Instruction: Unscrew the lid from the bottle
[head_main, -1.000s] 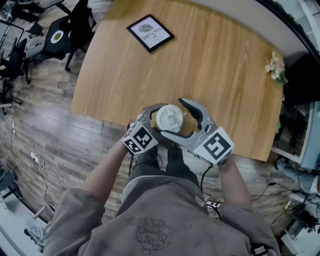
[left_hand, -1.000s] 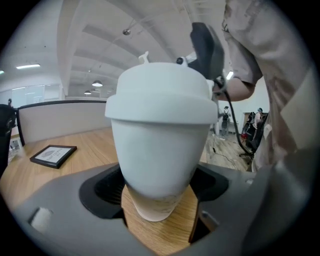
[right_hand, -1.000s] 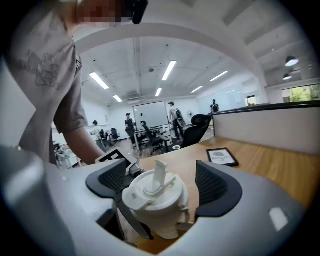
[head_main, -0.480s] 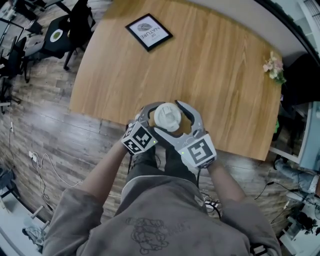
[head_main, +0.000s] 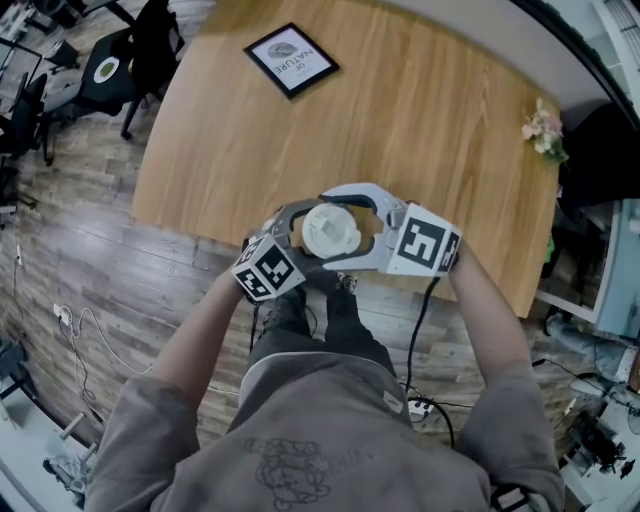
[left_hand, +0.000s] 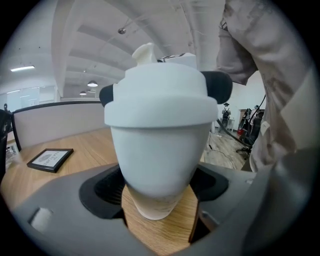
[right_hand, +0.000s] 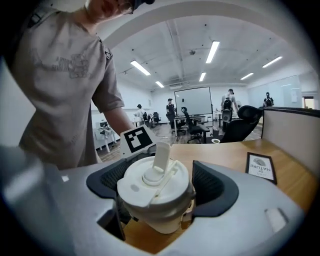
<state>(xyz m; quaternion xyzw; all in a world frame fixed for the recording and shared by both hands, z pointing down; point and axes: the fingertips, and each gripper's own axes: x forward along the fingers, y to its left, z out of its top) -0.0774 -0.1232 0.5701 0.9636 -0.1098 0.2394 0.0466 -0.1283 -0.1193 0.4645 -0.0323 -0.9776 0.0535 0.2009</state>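
- My left tongs (left_hand: 157, 186) stand wide and grip the bottle (left_hand: 159, 150) low on its white body. A dark pad (left_hand: 102, 187) sits against each side.
- My right tongs (right_hand: 161, 186) come in from the opposite side, higher up, and are closed round the lid (right_hand: 137, 191). Their ribbed black pads (right_hand: 214, 186) press on its rim left and right.
- In the left gripper view those same black pads poke out on either side of the lid's broad rim, above my own jaws.
- The lid is cream-white and sits on the bottle. A small flip spout (right_hand: 160, 152) stands upright on its top.
- In the head view the bottle is at the near edge of the wooden table (head_main: 430, 110), straight in front of me, and both pairs of jaws ring it.
- The bottle's tapered base shows in the left gripper view with wood behind it. I cannot tell whether it rests on the table or hangs just above it.
- A black-framed picture (head_main: 291, 60) lies flat at the far left of the tabletop, well apart from the bottle.
- A small bunch of pale flowers (head_main: 545, 132) sits at the far right edge.
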